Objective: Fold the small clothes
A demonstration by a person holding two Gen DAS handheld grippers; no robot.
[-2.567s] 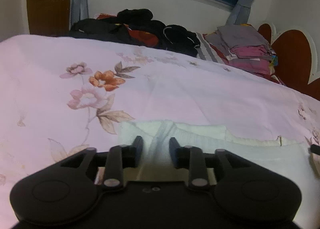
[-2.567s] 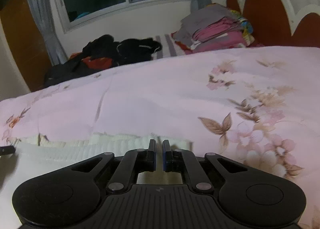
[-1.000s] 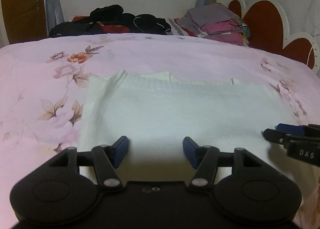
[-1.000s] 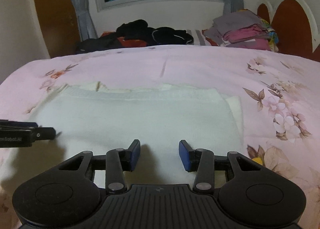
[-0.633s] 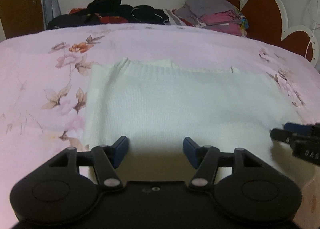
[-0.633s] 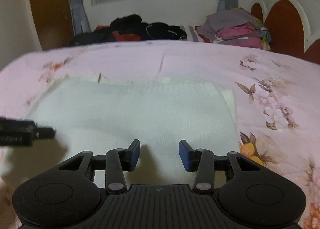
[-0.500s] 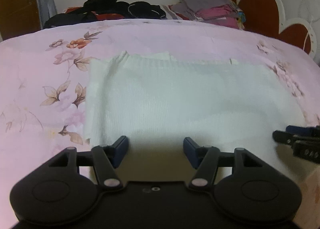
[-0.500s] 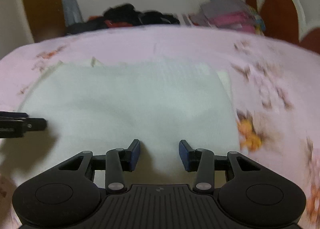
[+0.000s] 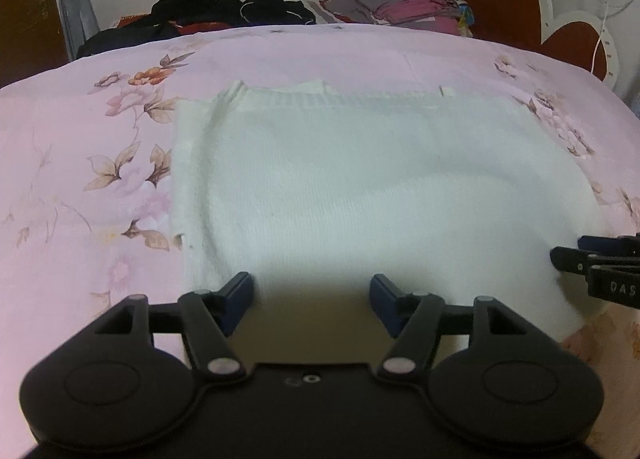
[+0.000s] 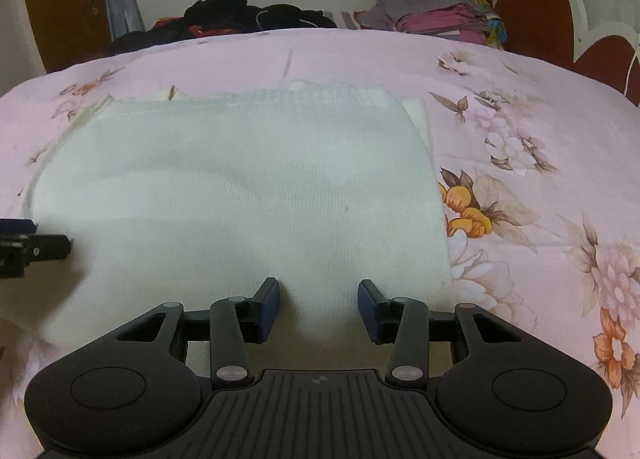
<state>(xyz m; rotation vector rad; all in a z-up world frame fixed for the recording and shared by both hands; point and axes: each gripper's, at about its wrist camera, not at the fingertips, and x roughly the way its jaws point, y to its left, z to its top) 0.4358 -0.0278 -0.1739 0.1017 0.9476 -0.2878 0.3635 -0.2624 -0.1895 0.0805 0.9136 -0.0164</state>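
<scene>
A white knit garment point(image 9: 380, 187) lies flat and folded on the pink floral bedspread point(image 9: 80, 139), its ribbed edge at the far side. My left gripper point(image 9: 312, 291) hovers over the garment's near left part. Its jaws are opening and nothing is between them. My right gripper point(image 10: 319, 293) stands open over the near right part of the garment point(image 10: 240, 187), also holding nothing. The right gripper's fingers point(image 9: 592, 263) show at the right edge of the left wrist view. The left gripper's fingers point(image 10: 36, 247) show at the left edge of the right wrist view.
A heap of dark clothes point(image 9: 208, 15) and a stack of folded grey and pink clothes point(image 9: 404, 3) lie at the far side of the bed under the window. A red and white headboard point(image 9: 516, 3) rises at the right.
Both grippers have let go of the garment's far edge and drawn back toward its near edge. The right gripper, earlier shut, now stands open. The left jaws stand slightly wider.
</scene>
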